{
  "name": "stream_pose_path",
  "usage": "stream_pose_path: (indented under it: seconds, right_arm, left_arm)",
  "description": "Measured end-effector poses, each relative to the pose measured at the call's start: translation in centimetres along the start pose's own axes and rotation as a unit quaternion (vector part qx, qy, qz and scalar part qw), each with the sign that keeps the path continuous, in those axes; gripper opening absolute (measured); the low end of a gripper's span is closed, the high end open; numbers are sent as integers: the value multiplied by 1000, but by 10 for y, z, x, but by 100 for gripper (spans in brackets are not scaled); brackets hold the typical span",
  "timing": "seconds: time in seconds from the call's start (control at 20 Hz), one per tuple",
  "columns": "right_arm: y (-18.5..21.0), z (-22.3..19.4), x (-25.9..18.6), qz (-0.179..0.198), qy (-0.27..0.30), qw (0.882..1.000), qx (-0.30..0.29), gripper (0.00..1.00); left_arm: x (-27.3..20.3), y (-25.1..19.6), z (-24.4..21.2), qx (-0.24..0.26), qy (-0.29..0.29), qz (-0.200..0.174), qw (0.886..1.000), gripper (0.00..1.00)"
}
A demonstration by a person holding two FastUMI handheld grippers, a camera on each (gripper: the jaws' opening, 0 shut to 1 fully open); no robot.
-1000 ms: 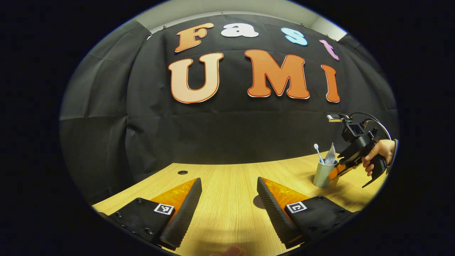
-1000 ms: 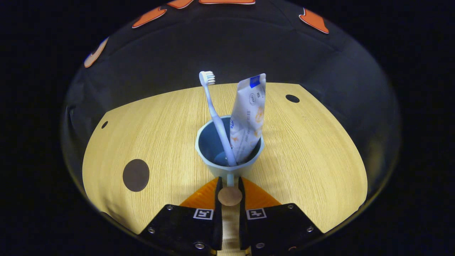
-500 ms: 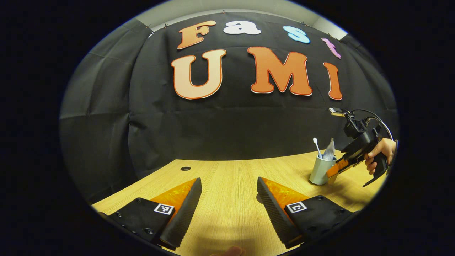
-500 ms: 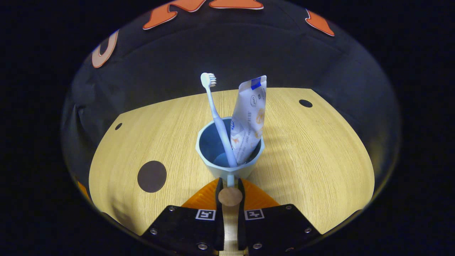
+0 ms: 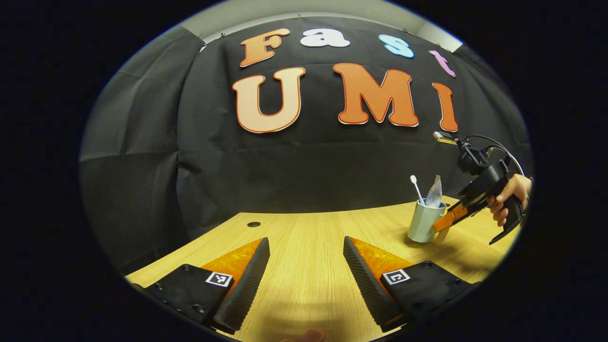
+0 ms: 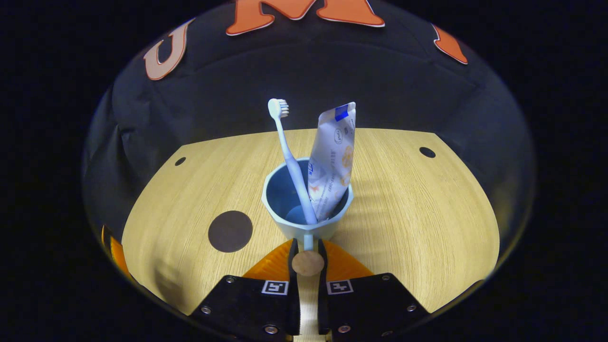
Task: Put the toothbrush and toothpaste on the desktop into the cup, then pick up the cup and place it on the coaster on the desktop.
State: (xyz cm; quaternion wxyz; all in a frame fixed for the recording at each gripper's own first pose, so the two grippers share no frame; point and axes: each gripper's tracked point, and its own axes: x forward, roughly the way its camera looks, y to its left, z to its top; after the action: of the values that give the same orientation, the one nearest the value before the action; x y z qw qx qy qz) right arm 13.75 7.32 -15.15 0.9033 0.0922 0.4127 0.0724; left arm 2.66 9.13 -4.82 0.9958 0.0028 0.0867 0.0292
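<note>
A pale blue cup [image 6: 306, 202] holds a white toothbrush [image 6: 287, 147] and a toothpaste tube [image 6: 331, 166], both standing upright. My right gripper [image 6: 307, 247] is shut on the cup's handle, just in front of its round wooden knob. A dark round coaster [image 6: 230, 231] lies on the desktop to the cup's left. In the left gripper view the cup [image 5: 421, 222] hangs slightly tilted just above the desk at the right, carried by the right gripper [image 5: 444, 222] and a hand [image 5: 510, 194]. My left gripper [image 5: 305, 247] is open over bare wood, with nothing between its fingers.
The wooden desktop [image 6: 408, 213] ends at the black cloth wall behind. Small cable holes sit near its far corners [image 6: 427, 152] [image 6: 180, 161] [image 5: 253, 223]. Part of the left gripper [image 6: 114, 247] shows at the desk's left edge.
The right gripper has carried the cup leftward and slightly up in the left gripper view. In the right gripper view the coaster has drawn closer to the cup. The left gripper barely moved.
</note>
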Motion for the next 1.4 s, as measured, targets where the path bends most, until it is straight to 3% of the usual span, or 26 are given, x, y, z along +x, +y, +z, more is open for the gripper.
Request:
stream_pose_path:
  seconds: [0.65,1.35,1.4]
  right_arm:
    - [2,3,3,54,-1,997,-63,14]
    - [-6,7,-3,59,29,994,-91,15]
    - [-5,8,-4,63,29,994,-89,16]
  left_arm:
    - [-18,31,-16,6,9,27,1000,100]
    - [-12,38,-40,3,31,23,999,99]
    - [-11,37,-43,2,34,21,999,94]
